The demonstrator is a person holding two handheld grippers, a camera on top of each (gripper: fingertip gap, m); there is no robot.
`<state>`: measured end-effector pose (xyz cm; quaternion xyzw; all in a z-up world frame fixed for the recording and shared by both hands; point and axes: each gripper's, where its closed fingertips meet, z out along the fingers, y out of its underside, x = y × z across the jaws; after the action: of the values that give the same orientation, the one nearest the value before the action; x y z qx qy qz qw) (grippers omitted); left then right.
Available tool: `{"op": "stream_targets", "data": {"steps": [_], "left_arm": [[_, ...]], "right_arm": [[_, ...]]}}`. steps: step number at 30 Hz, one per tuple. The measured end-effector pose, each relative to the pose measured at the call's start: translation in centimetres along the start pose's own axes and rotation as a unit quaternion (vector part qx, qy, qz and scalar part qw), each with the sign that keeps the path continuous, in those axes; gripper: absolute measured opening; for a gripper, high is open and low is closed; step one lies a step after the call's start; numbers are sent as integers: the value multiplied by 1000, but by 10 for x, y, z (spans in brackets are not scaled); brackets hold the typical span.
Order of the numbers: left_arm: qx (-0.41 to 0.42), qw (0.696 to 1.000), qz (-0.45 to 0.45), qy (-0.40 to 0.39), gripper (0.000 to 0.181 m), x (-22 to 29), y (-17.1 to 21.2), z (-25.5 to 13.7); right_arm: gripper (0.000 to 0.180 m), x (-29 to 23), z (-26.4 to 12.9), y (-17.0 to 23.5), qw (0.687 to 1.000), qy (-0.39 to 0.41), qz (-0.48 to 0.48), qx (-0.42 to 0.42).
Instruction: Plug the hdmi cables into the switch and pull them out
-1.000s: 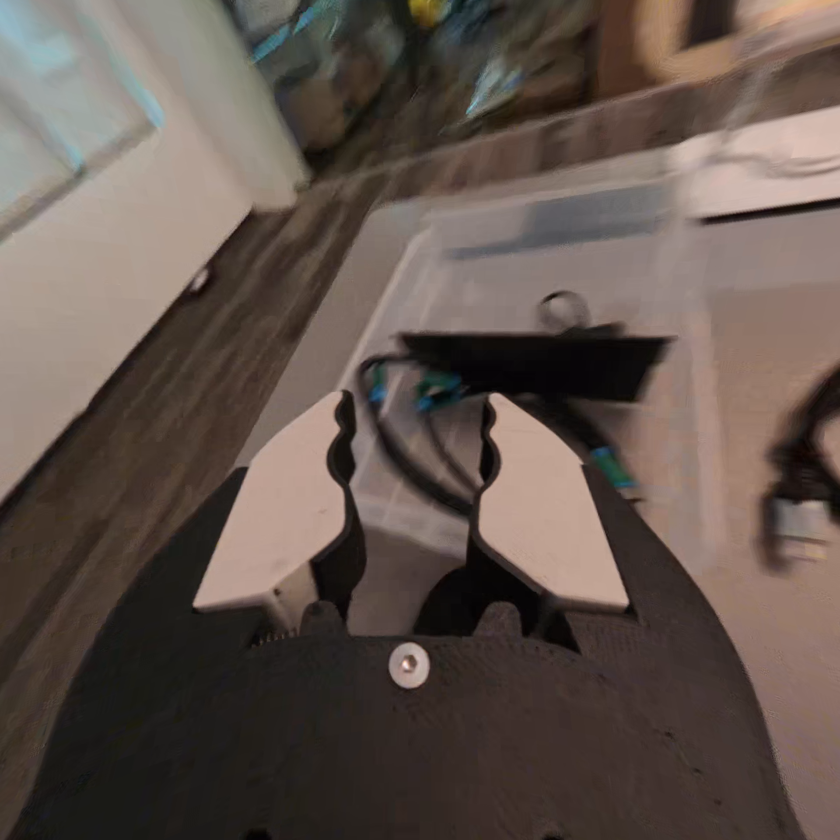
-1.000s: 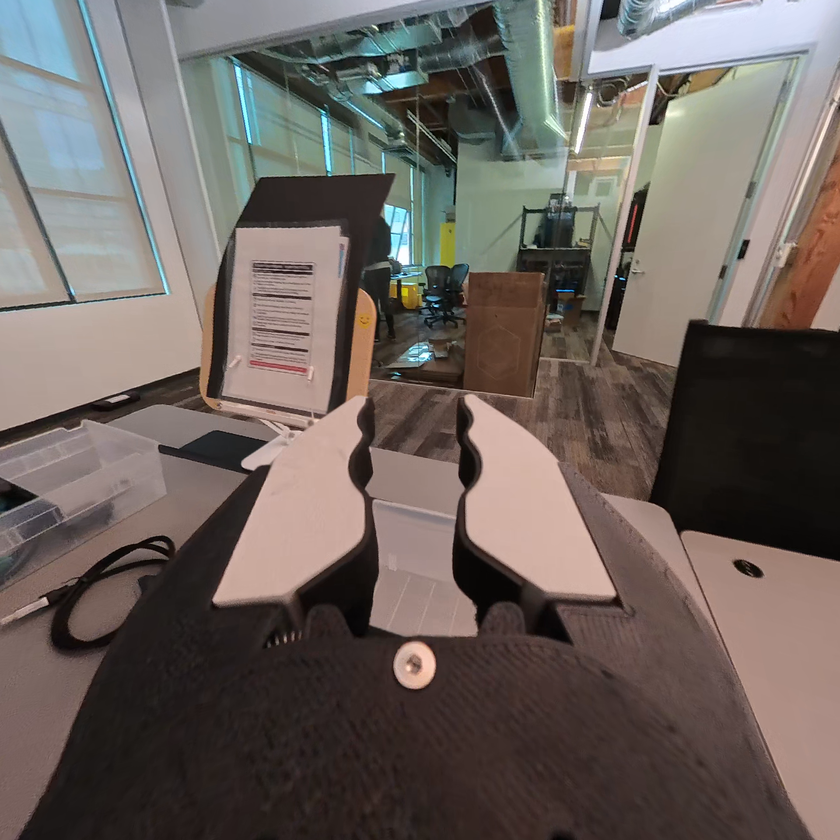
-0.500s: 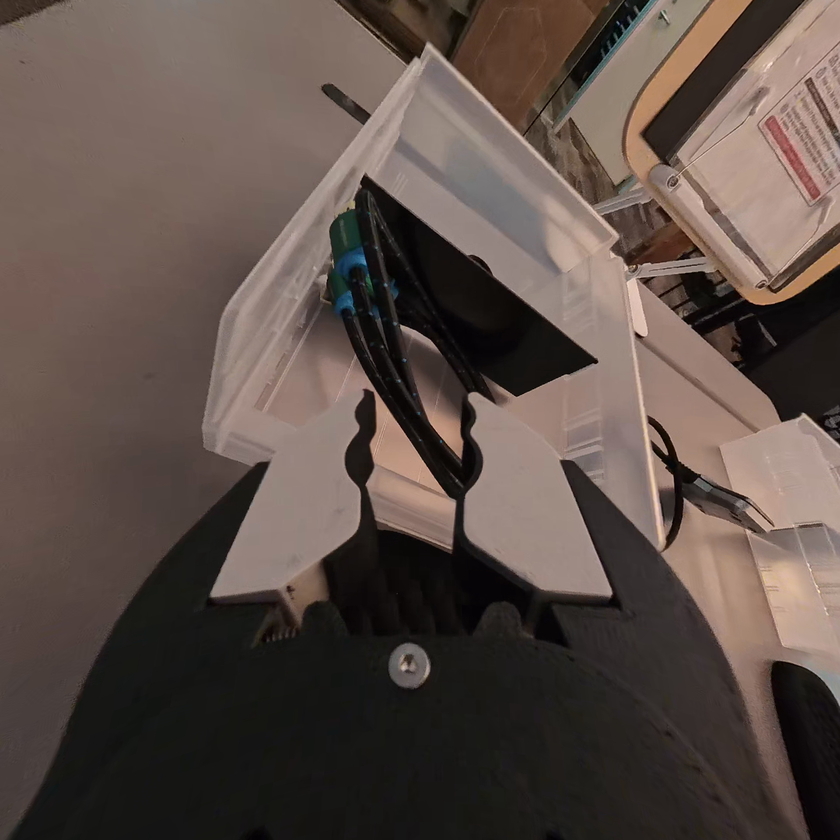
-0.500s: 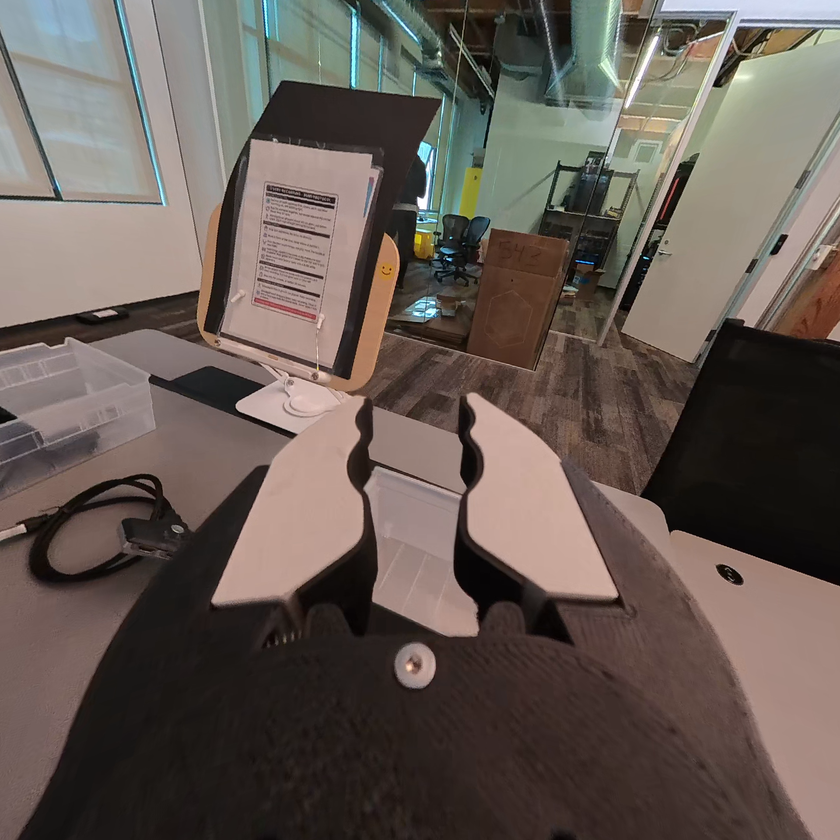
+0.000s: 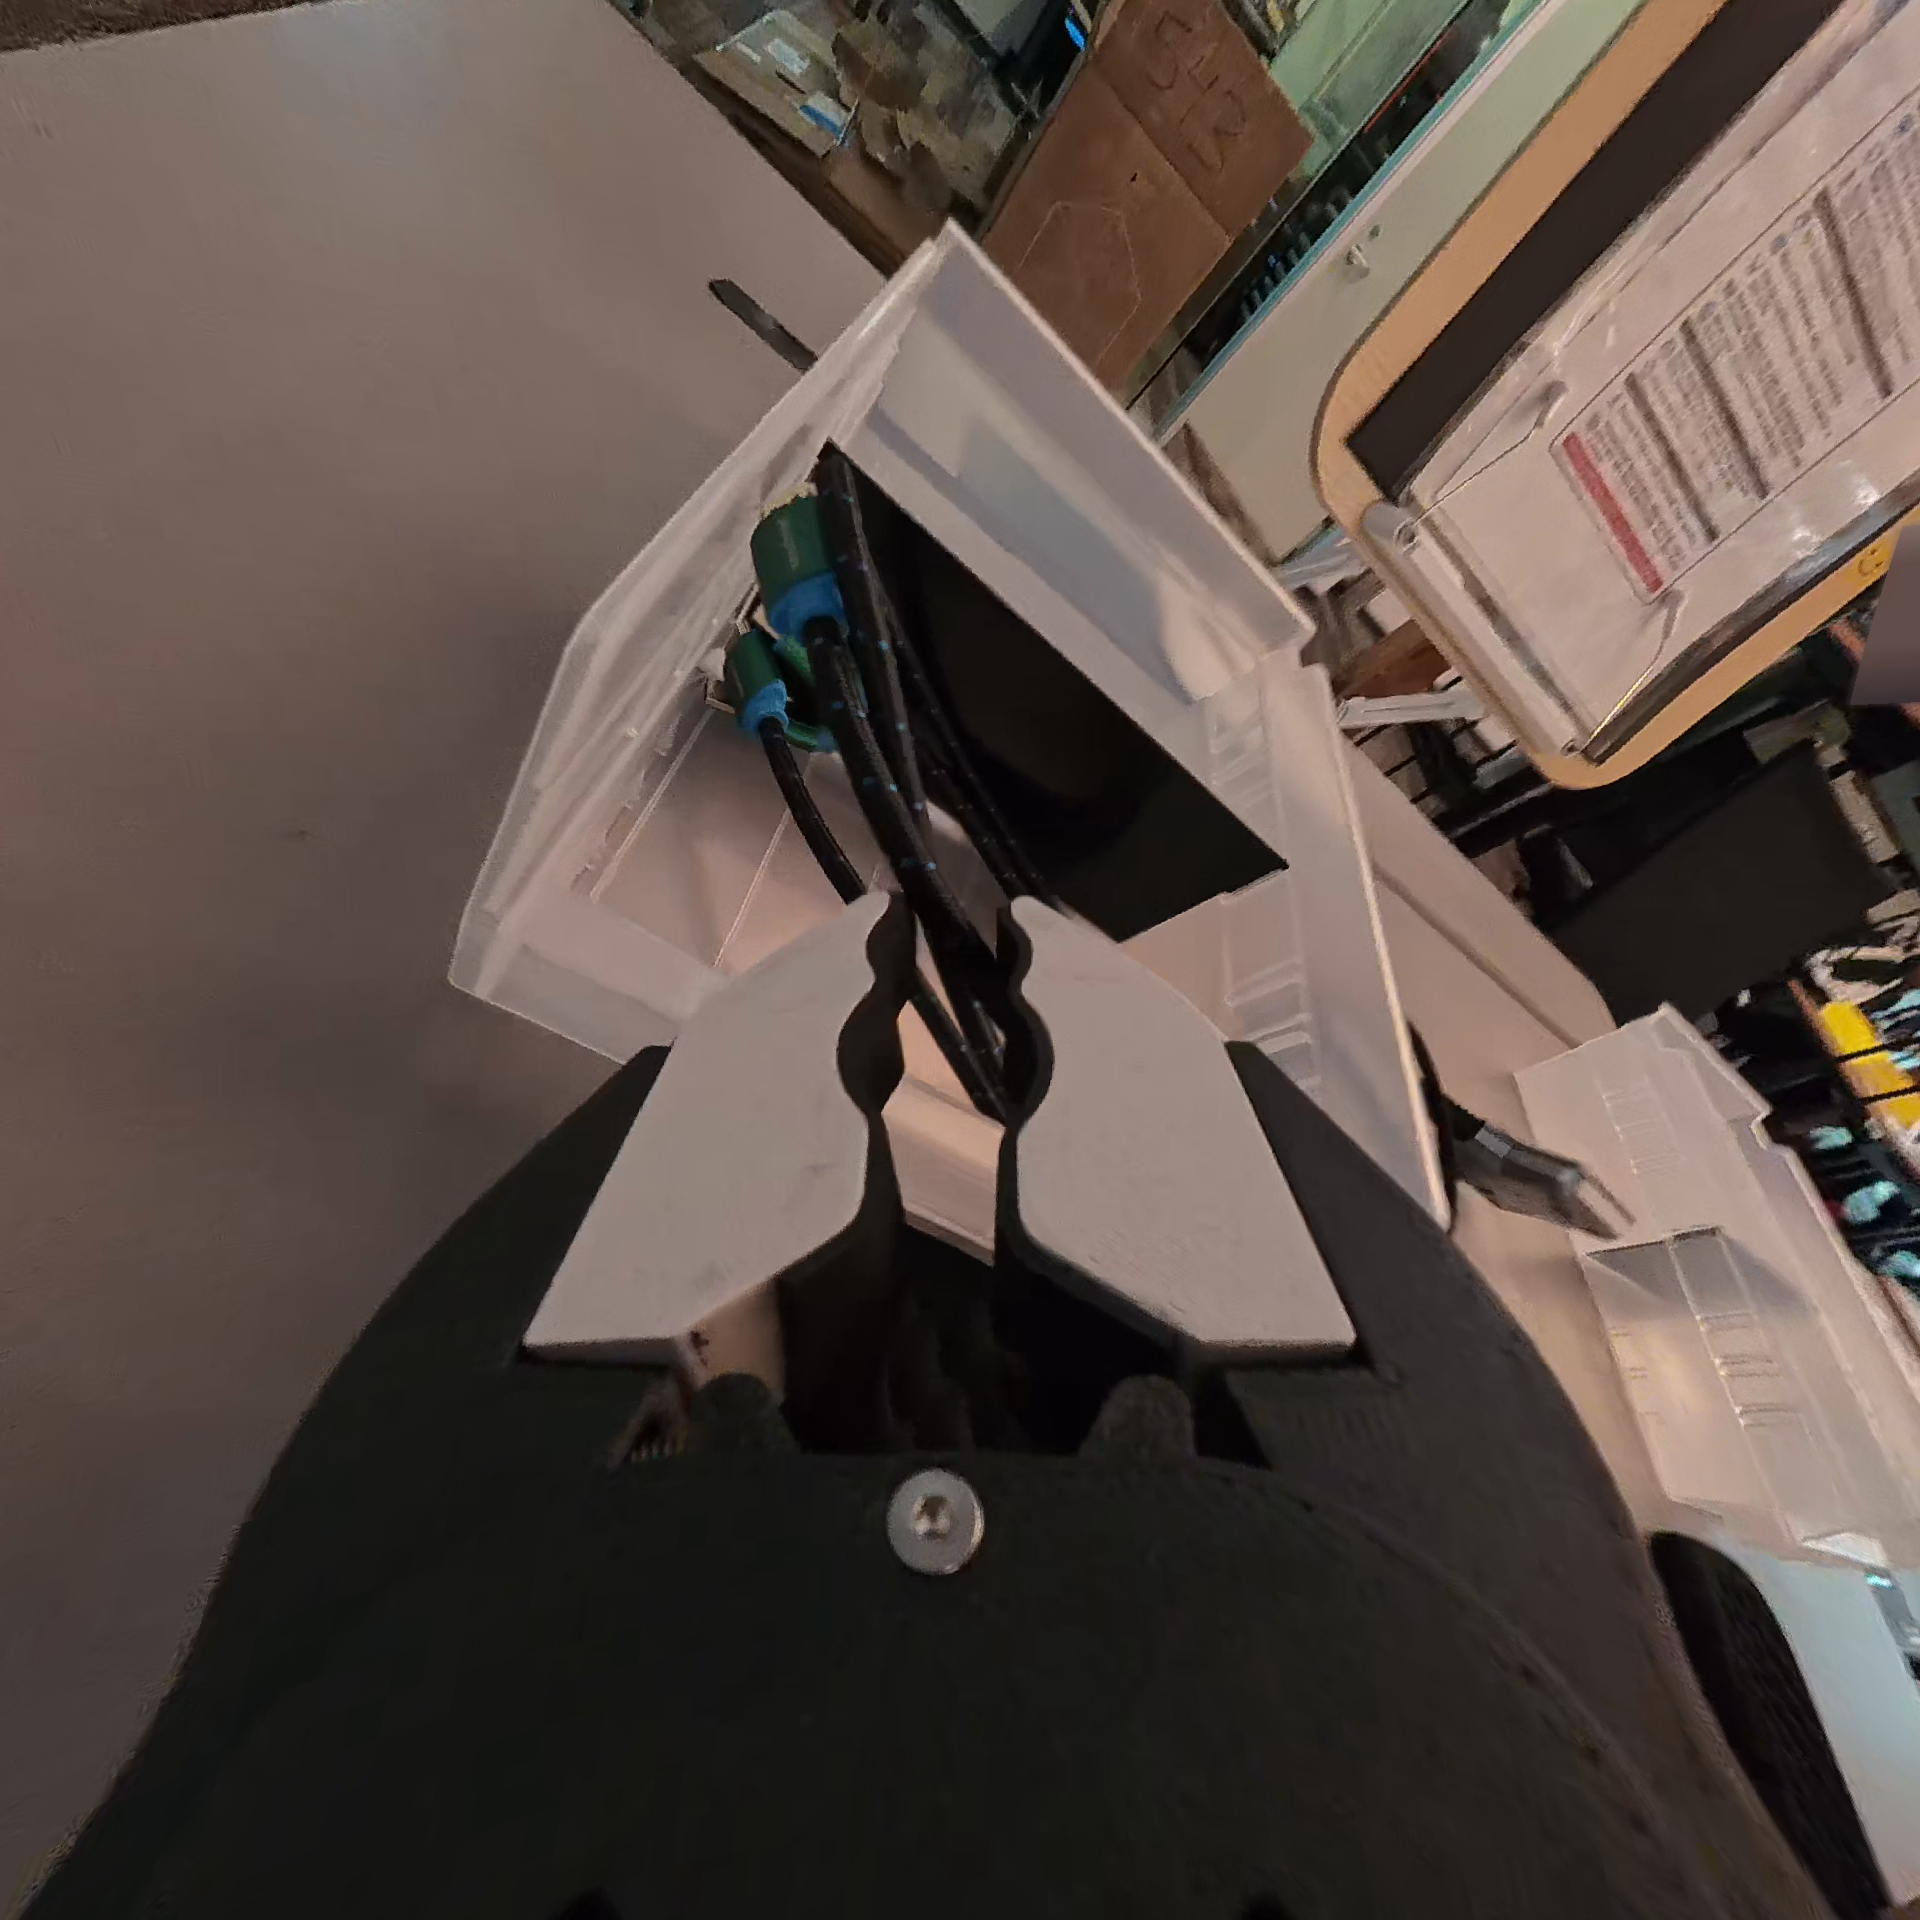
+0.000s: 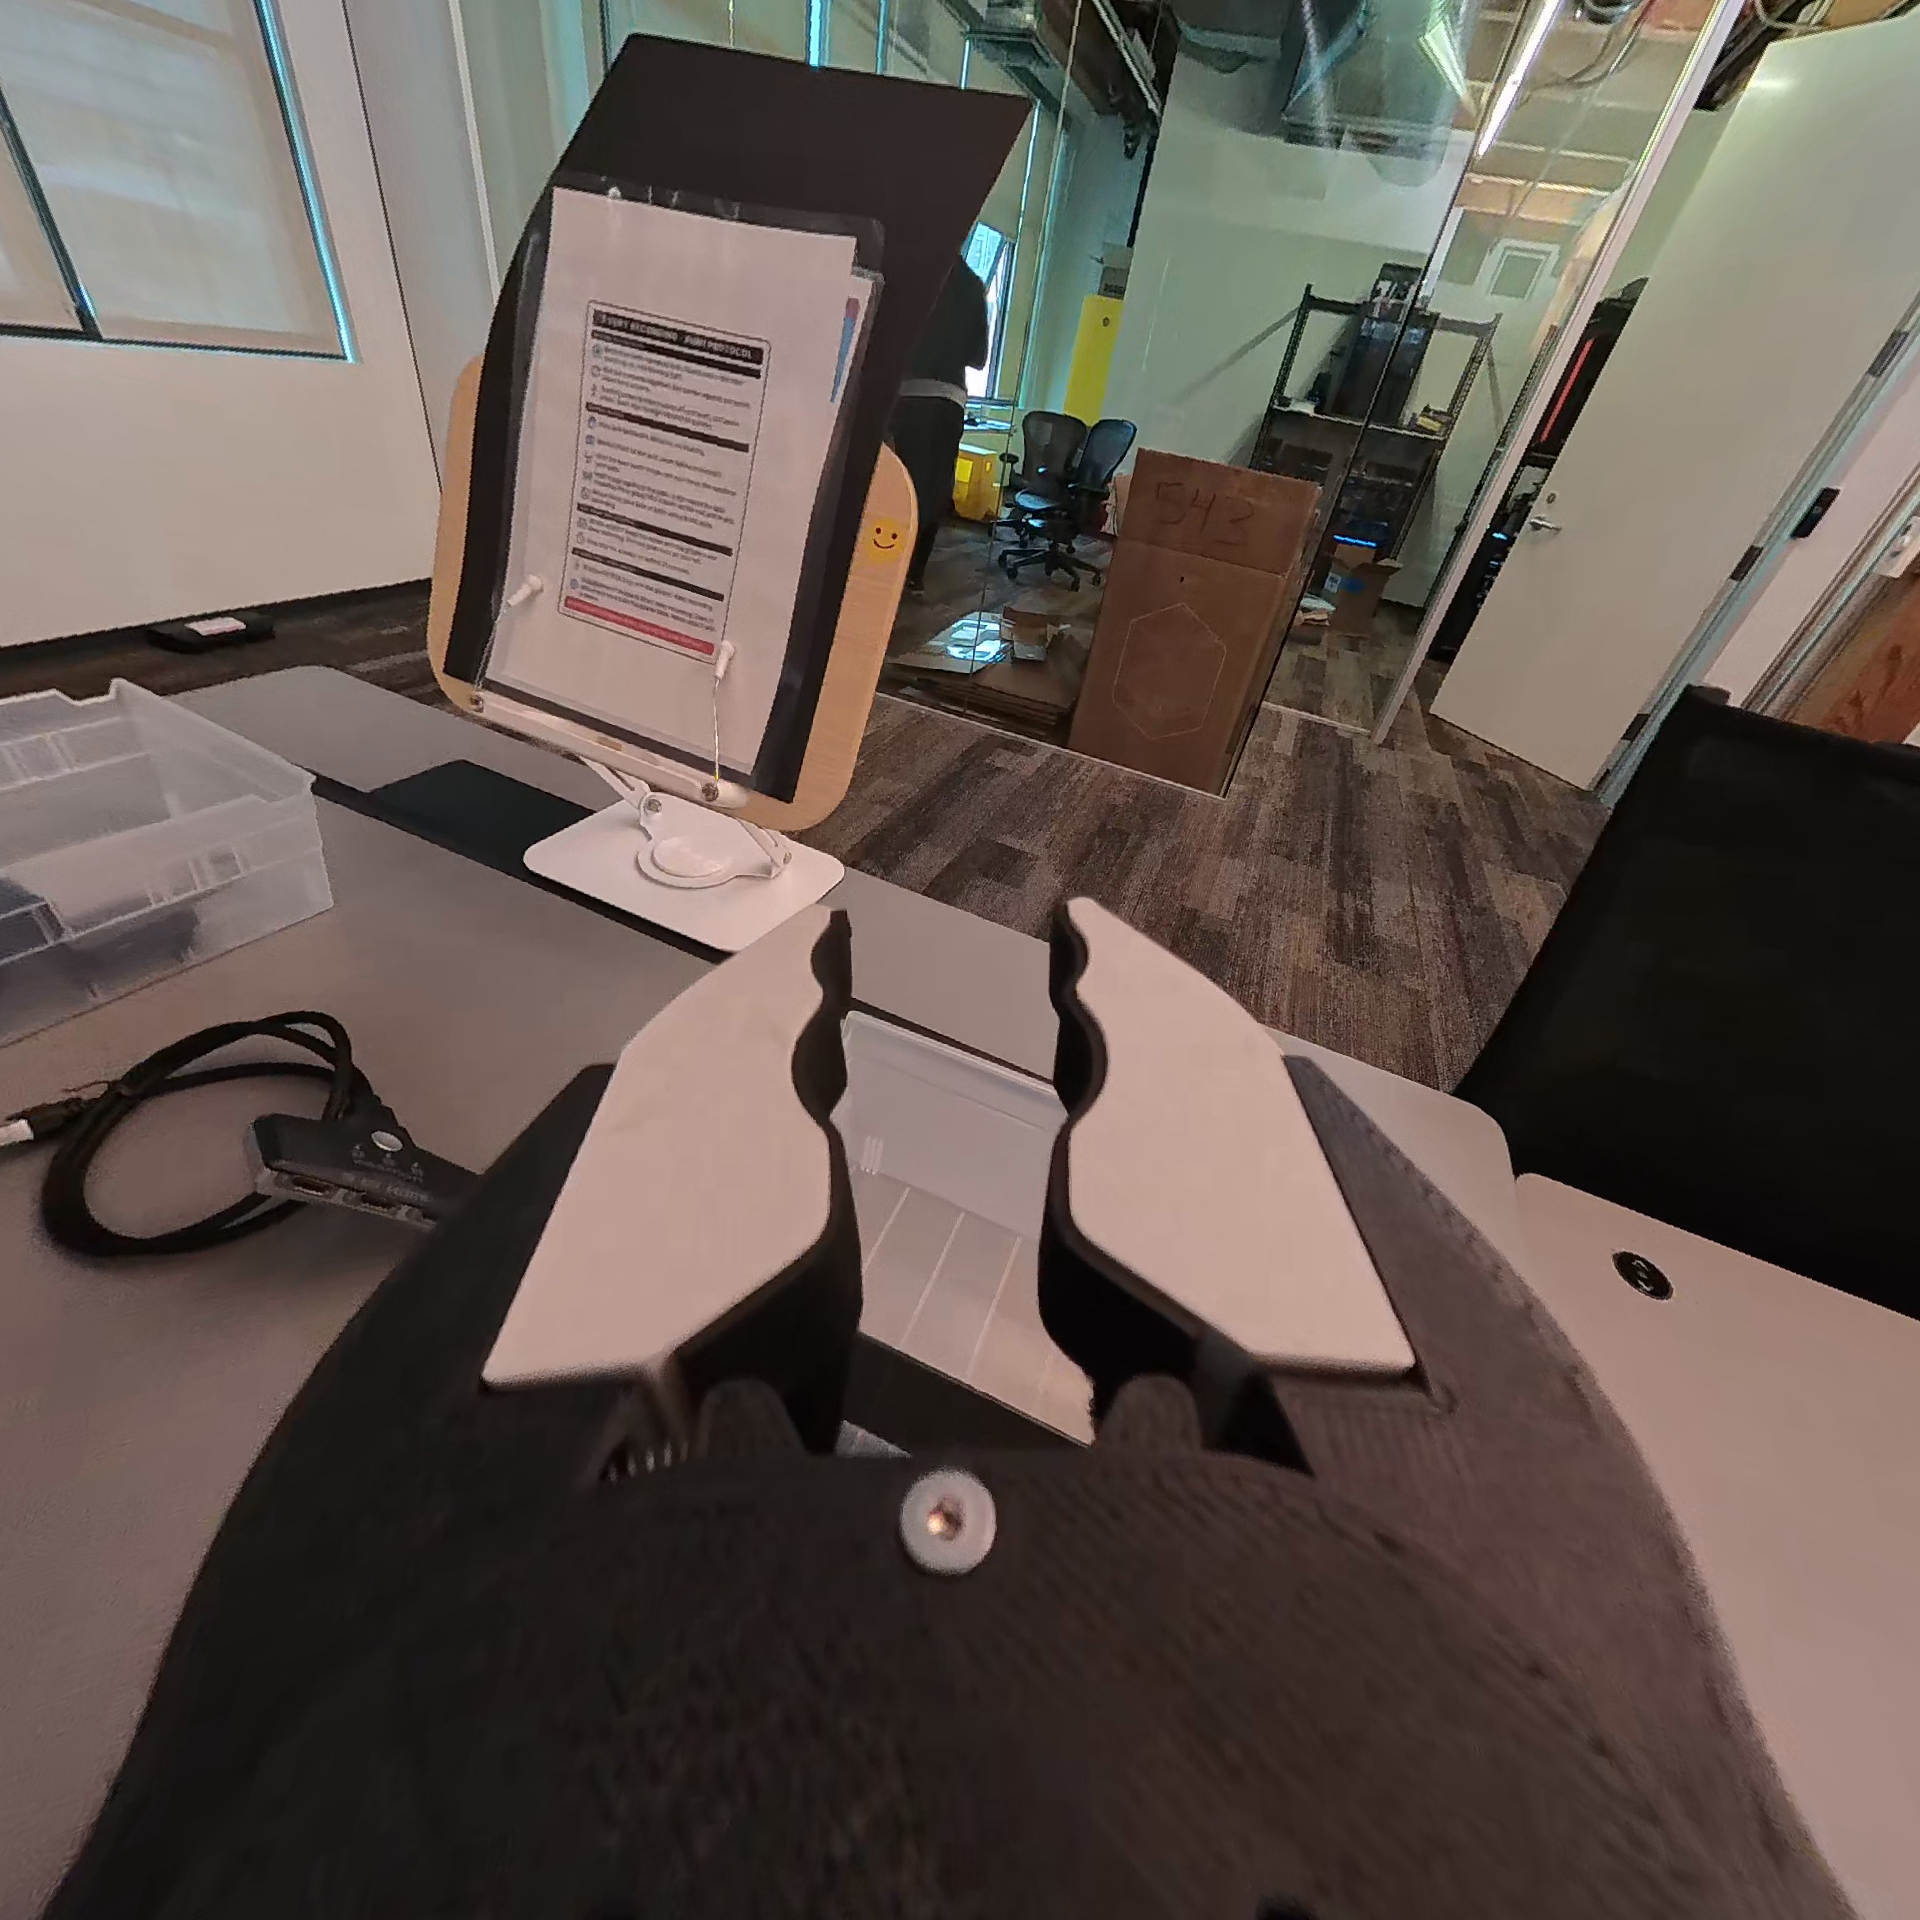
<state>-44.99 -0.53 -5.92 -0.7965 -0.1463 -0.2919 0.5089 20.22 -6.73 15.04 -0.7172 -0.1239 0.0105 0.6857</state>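
Fetch step: left gripper [image 5: 951, 935] has its fingers nearly together around the black cables [image 5: 883, 769] in the clear bin [image 5: 644, 665] at far left of the bench [image 6: 416, 956]; whether they pinch is unclear. Right gripper [image 6: 948, 940] hangs with fingers apart and empty over another bin [image 6: 935, 1091]. Next, I'd say: lift a cable out and carry it to the switch [image 6: 348, 1169] lying near left; two green-blue plugs [image 5: 795, 566] visible, about three cables, one switch.

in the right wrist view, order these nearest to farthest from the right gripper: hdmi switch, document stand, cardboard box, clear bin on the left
1. hdmi switch, on the table just left of the right gripper.
2. document stand, its white base ahead and slightly left.
3. clear bin, far left on the table; close to the stand in range, so that pair is hard to call.
4. cardboard box, on the floor beyond the table.
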Motion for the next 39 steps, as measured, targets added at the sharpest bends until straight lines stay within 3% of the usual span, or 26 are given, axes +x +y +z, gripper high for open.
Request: {"op": "stream_targets", "data": {"steps": [3, 9, 14, 17, 30, 36, 39], "left_arm": [[22, 1000, -17, 6, 12, 3, -4, -6], [-18, 999, 8, -45, 12, -14, 10, -8], [24, 993, 82, -85, 13, 1, -5, -23], [71, 977, 169, -114, 12, 30, -30, -37], [171, 909, 378, -43, 6, 180, -103, -78], [189, 888, 418, -3, 6, 235, -106, -93], [207, 884, 412, 69, 5, 274, -92, -107]], "right_arm": [[38, -2, 2, 2, 1000, -1, -12, -9], [39, -7, 4, 3, 999, -6, -29, -18], [40, -11, 7, 6, 999, -11, -41, -28], [41, -12, 8, 7, 998, -11, -49, -34], [42, -24, 17, 7, 996, -25, -74, -42], [42, -61, 26, -7, 992, -74, -99, -24], [46, -93, 28, -25, 988, -122, -98, 12]]}}
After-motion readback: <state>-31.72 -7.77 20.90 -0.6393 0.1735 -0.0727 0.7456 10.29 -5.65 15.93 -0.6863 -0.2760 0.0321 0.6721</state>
